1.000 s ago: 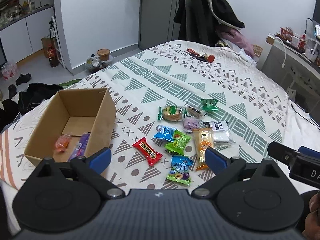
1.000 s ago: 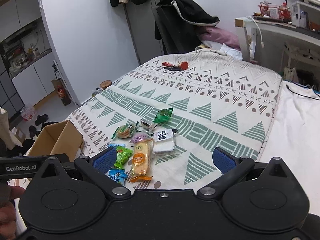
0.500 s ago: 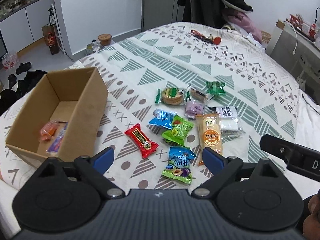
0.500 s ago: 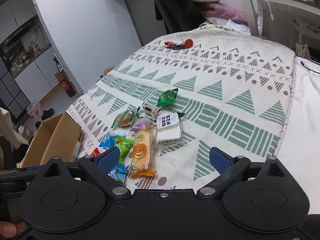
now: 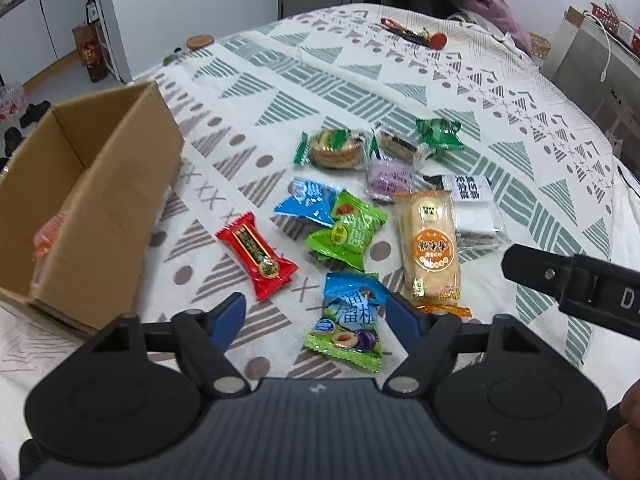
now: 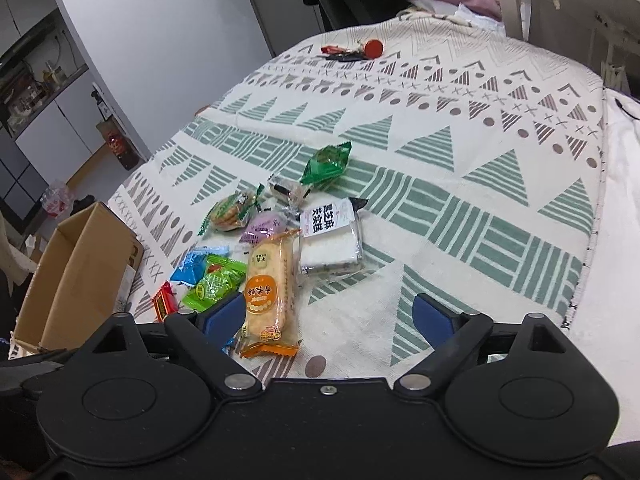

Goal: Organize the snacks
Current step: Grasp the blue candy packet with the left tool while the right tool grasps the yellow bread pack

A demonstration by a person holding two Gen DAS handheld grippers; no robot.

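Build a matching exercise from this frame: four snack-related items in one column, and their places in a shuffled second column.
Items:
1. red rectangular candy wrapper
2. long orange rice-cracker packet
3. dark green foil packet
4. orange snack packet

Places:
A. inside the brown cardboard box
B. farthest of the pile from the left tongs
C. on the bedspread, nearest the box's outer wall
D. lying against the white sesame-cake packet

Pairs: 1-C, 2-D, 3-B, 4-A

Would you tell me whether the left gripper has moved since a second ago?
Yes. The left gripper has come down and forward toward the blue-green snack packet, which now lies between its open jaws.
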